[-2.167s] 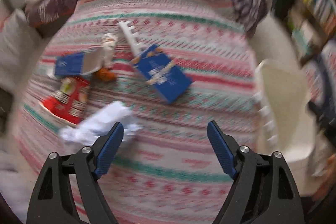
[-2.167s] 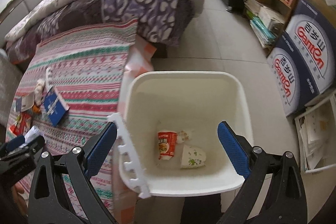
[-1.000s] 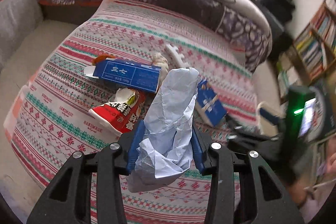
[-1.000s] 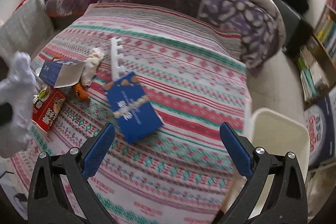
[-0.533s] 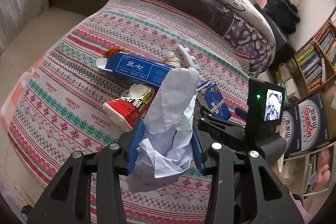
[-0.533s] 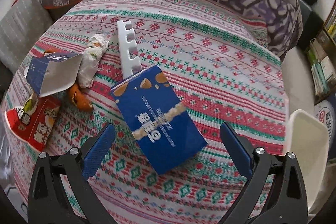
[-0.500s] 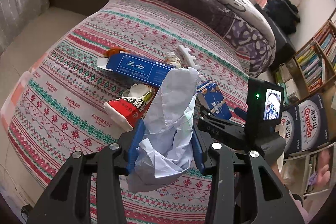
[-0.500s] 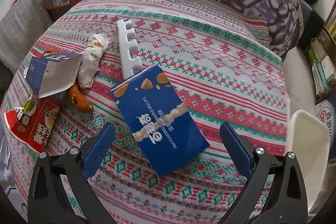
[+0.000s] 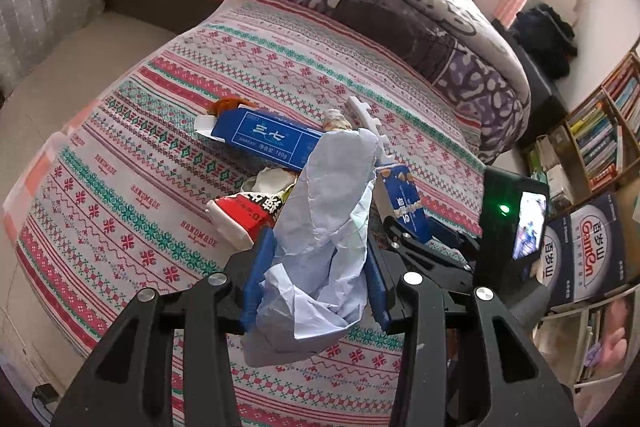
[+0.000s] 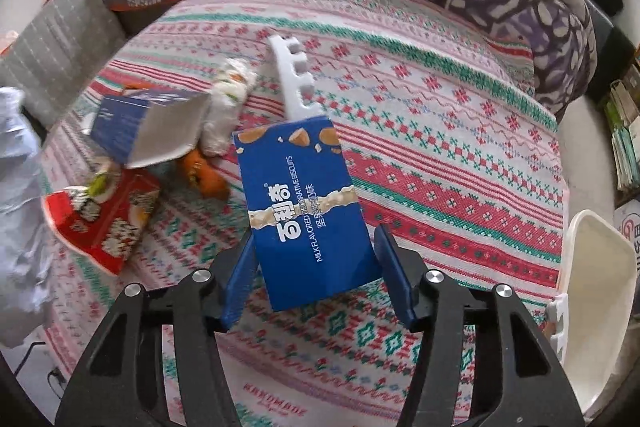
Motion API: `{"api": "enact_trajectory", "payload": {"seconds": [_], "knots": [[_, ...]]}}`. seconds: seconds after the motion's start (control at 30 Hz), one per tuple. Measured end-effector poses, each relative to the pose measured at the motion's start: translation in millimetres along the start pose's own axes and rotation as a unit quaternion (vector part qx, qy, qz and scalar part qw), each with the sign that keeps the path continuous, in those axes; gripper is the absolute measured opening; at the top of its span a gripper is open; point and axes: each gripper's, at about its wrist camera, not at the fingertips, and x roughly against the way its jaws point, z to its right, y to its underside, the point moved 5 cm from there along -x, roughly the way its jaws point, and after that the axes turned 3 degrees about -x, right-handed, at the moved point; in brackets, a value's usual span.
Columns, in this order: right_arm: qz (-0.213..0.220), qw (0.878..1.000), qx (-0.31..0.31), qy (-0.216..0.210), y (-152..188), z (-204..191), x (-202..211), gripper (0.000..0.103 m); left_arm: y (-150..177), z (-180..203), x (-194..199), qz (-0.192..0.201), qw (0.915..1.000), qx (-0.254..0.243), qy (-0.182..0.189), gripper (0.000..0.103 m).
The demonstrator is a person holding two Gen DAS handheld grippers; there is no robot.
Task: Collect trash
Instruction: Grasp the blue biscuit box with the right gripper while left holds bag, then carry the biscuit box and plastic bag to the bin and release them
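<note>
Lying flat on the striped knitted bedspread (image 10: 440, 131), the dark blue cardboard biscuit box (image 10: 304, 211) runs its long axis straight away from the right gripper (image 10: 316, 275), near end set between jaws part-closed about it, contact not certain. Clamped in the left gripper (image 9: 316, 279), upright: a crumpled pale blue paper sheet (image 9: 328, 227). Off to the right, beside the bed: a white plastic bin (image 10: 596, 291) (likely next stop).

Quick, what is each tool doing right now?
Left tool: closed on the crumpled paper.
Right tool: fingers on both sides of the blue biscuit box; grip cannot be told.
</note>
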Motion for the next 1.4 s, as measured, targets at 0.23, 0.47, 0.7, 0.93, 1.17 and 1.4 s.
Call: {"api": "enact_trajectory", "payload": {"seconds": [0.23,0.47,0.7,0.93,1.17,1.4], "knots": [[0.045,0.999,0.002,-0.015,-6.9,-6.2,35.1,0.054,-6.7,6.5,8.6,0.030,0.9995,0.002,-0.009,0.043],[0.079,0.997,-0.012,-0.007,-10.5,5.9,62.1,0.054,-11.5,17.5,14.4,0.052,0.9985,-0.003,-0.017,0.043],[0.093,0.995,-0.038,-0.003,-9.6,27.3,81.0,0.055,-12.1,34.1,13.3,0.064,0.9975,-0.015,-0.025,0.043],[0.092,0.994,-0.059,-0.004,-6.2,50.7,90.7,0.055,-7.7,61.2,4.6,0.061,0.9970,-0.041,-0.025,0.043],[0.097,0.992,-0.087,-0.001,-3.4,79.1,101.5,0.055,-4.8,85.1,-0.5,0.066,0.9957,-0.060,-0.025,0.043],[0.110,0.988,-0.108,0.013,-0.4,108.4,114.6,0.055,-3.0,113.4,-0.2,0.085,0.9931,-0.077,-0.021,0.043]]}}
